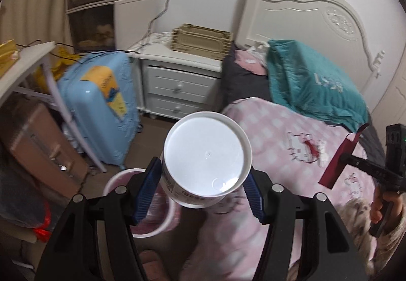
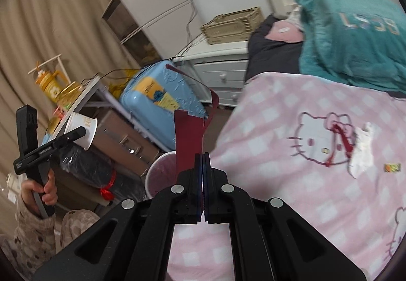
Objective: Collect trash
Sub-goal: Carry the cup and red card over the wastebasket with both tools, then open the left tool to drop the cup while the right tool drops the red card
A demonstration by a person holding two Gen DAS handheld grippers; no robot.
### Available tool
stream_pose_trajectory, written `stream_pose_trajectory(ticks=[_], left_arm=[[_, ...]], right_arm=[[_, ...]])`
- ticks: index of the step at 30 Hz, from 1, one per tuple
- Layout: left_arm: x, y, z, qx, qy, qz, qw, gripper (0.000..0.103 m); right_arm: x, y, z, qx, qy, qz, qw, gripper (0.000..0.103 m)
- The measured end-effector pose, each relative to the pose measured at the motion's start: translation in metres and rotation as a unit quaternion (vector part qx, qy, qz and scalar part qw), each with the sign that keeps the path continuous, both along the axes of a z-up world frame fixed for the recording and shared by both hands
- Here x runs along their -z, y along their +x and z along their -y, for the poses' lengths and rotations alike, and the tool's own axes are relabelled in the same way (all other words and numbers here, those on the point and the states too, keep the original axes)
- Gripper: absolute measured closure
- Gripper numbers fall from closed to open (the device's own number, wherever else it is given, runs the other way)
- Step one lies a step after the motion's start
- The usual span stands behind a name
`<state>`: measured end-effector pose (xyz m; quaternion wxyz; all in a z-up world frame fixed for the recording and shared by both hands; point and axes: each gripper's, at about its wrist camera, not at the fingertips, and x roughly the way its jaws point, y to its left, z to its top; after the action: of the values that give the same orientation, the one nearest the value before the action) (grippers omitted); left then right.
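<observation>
— Carrying both finds to the bin (image 1: 142, 207) at seven o'clock: left gripper (image 1: 203, 179) clamped on white cup (image 1: 205, 161), right gripper (image 2: 202, 166) pinched tight on red paper scrap (image 2: 189, 138).

— Next, probably: hovering over bin, opening, dropping cup first.

Bin (image 1: 142, 204) on floor btwn suitcase (image 1: 101, 108) & bed (image 1: 291, 154); nightstand (image 1: 177, 83) behind.

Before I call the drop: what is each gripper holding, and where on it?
The left gripper clamps the white cup across its side wall, bottom facing the camera. The right gripper pinches the dark red wrapper at its lower edge.
</observation>
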<state>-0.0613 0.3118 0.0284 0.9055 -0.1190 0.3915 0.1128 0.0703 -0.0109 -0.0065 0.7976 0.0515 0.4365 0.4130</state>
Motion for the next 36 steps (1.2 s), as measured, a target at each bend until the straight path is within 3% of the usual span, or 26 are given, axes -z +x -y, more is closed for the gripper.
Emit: stream_pose_trajectory(ticks=[6,12,22,25,36], left_arm=[[0.024,-0.024,-0.058,-0.016,0.010,-0.031,0.9994,0.041],[0.081,-0.021,-0.097,-0.004,-0.002,-0.072,0.9974,0.041],[0.195,0.013,-0.144,0.014,-0.035,-0.129,0.9909,0.041],[0.222,0.020,-0.157,0.006,-0.061,-0.137,0.9888,0.041],[0.259,0.032,-0.172,-0.006,-0.080,-0.148,0.9857,0.041]], right_arm=[[0.012,-0.009,-0.071,-0.045,0.000,-0.020,0.999,0.102],[0.025,-0.018,-0.126,-0.078,-0.022,-0.019,0.997,0.102],[0.048,-0.014,-0.163,-0.077,-0.060,-0.021,0.995,0.102],[0.057,-0.013,-0.167,-0.077,-0.066,-0.029,0.994,0.102],[0.090,-0.022,-0.203,-0.100,-0.086,-0.046,0.990,0.102]])
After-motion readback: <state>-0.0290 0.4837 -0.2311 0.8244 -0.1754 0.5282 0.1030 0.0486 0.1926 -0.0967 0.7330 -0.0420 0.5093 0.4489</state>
